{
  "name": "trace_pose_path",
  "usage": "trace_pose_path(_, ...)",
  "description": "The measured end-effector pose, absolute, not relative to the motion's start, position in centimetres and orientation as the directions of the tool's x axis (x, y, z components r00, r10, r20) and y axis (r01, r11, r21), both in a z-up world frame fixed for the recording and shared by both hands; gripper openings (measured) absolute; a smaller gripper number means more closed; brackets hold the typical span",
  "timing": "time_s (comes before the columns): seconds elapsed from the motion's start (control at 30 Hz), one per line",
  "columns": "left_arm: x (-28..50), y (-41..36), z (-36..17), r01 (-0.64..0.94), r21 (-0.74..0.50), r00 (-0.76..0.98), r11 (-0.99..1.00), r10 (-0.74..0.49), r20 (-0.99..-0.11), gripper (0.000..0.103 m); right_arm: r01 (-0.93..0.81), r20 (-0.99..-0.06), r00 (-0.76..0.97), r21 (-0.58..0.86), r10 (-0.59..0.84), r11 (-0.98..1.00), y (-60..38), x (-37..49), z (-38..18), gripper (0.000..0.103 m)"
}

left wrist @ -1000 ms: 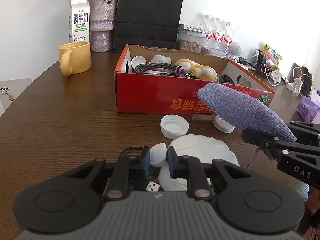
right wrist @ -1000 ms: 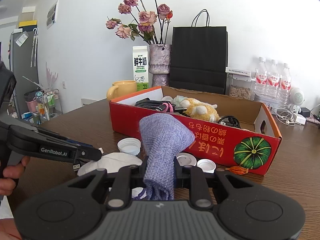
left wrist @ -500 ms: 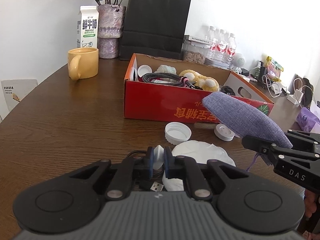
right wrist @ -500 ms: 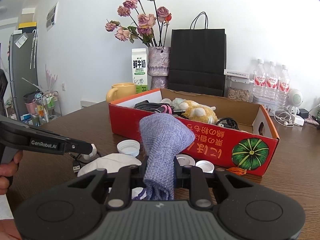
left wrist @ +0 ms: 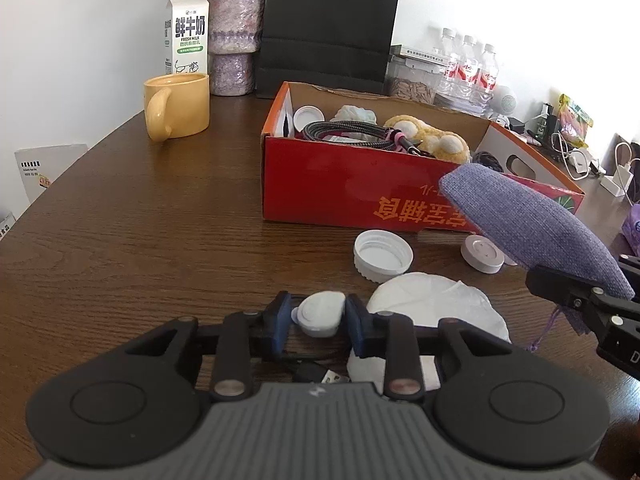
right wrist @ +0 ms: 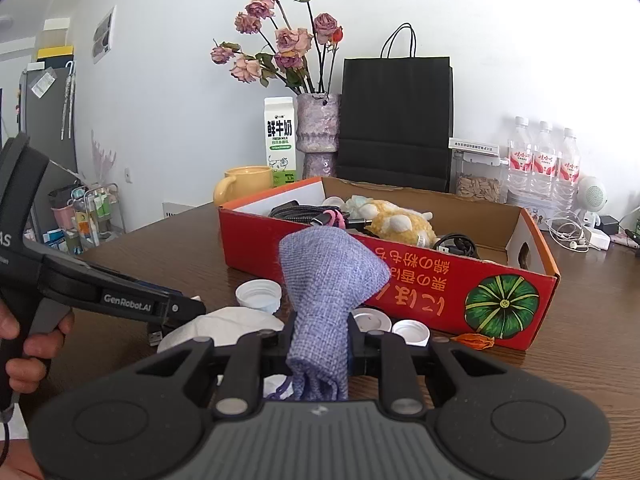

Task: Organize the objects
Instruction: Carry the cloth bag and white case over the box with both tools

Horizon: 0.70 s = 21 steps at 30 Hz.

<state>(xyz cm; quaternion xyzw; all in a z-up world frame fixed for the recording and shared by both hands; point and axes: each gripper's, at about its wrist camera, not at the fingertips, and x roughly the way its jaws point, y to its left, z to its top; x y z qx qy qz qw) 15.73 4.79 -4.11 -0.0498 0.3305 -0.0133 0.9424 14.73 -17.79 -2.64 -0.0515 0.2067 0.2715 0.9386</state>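
Left wrist view: dark wooden table [left wrist: 140, 232], red box [left wrist: 360, 196] ahead, yellow mug [left wrist: 178, 106] and milk carton [left wrist: 186, 32] behind. The left gripper [left wrist: 319, 316] is clamped on a small white charger [left wrist: 322, 314], and it's up off the table now, cable and USB plug [left wrist: 324, 376] dangling below; a second ago it sat lower against the white paper pad [left wrist: 436, 308]. A white lid [left wrist: 383, 255] lies beyond.

Right wrist view: same table [right wrist: 580, 320], black paper bag [right wrist: 396, 120] and dried roses [right wrist: 280, 44] at the wall. The right gripper [right wrist: 318, 350] stays clenched on the purple fabric pouch [right wrist: 328, 276], held in front of the box [right wrist: 400, 280], barely shifted.
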Motion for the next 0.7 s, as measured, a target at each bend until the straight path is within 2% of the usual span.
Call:
trace_pose_path(0.1, 15.6, 4.7, -4.2, -0.010, -0.103, 0.786, 0.995, -0.056, -0.615, 0.031, -0.533, -0.416, 0.764, 0.021, 0.492, 0.846, -17.8, 14.8, -2.6, 0.019)
trace_pose_path(0.17, 15.4, 4.7, -4.2, -0.006, -0.106, 0.791, 0.994, -0.060, -0.608, 0.026, -0.535, -0.417, 0.763, 0.023, 0.494, 0.845, -17.8, 14.8, -2.7, 0.019)
trace_pose_path(0.7, 13.4, 4.0, -2.4, 0.003, -0.091, 0.835, 0.996, -0.053, -0.548, 0.025, -0.536, -0.400, 0.770, 0.016, 0.497, 0.844, -18.1, 14.5, -2.7, 0.019)
